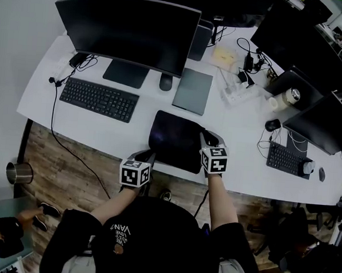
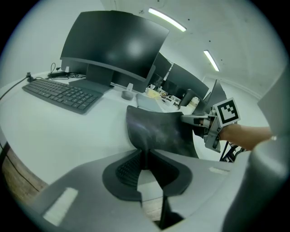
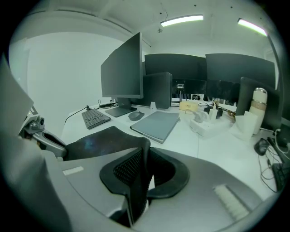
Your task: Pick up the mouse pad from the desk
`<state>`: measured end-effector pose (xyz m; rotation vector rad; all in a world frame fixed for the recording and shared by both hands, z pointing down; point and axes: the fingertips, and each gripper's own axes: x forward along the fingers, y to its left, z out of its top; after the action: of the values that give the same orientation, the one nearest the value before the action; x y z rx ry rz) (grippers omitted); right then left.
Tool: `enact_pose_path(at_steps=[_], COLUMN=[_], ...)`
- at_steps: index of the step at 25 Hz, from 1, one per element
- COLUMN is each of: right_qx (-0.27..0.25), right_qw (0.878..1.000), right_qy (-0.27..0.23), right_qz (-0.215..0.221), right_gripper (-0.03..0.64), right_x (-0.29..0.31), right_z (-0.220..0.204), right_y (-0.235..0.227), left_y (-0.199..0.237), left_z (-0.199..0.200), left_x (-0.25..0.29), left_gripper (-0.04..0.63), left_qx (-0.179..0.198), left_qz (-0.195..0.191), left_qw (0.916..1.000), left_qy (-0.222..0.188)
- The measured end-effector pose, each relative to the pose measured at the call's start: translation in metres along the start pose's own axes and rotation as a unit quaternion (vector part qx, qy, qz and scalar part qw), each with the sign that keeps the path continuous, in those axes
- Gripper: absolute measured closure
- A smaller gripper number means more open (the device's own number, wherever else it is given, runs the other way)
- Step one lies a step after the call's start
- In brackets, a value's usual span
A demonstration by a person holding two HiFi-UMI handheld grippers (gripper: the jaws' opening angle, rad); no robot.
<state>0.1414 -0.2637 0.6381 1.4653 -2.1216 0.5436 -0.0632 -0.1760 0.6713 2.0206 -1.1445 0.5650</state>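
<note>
The left gripper [image 1: 148, 159] and right gripper [image 1: 206, 140] each had their jaws clamped on the mouse pad [image 1: 173, 140], which curled up at the near edge of the tabletop [image 1: 101, 130], before the monitor [image 1: 132, 30]

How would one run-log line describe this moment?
mouse pad: bowed, near edge of desk | left gripper: jaws shut on mouse pad | right gripper: jaws shut on mouse pad

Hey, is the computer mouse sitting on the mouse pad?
No, the computer mouse lies by the monitor stand, apart from the mouse pad.
</note>
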Motion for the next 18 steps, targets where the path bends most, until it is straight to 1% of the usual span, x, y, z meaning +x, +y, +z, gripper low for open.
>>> enact_pose_path(at_steps=[6, 18], right_qx=[0.000, -0.008], right_qw=[1.000, 0.995], right_qy=[-0.024, -0.094], right_qz=[0.002, 0.016], right_gripper=[0.561, 0.561], right_x=[-0.020, -0.074], right_z=[0.012, 0.050], right_y=[0.006, 0.020], left_y=[-0.009, -0.029], left_z=[0.007, 0.022], left_x=[-0.017, -0.058], left_gripper=[0.546, 0.546], left_qx=[0.003, 0.014], left_qz=[-0.017, -0.032], left_qw=[0.9996, 0.9958], left_qy=[-0.023, -0.084])
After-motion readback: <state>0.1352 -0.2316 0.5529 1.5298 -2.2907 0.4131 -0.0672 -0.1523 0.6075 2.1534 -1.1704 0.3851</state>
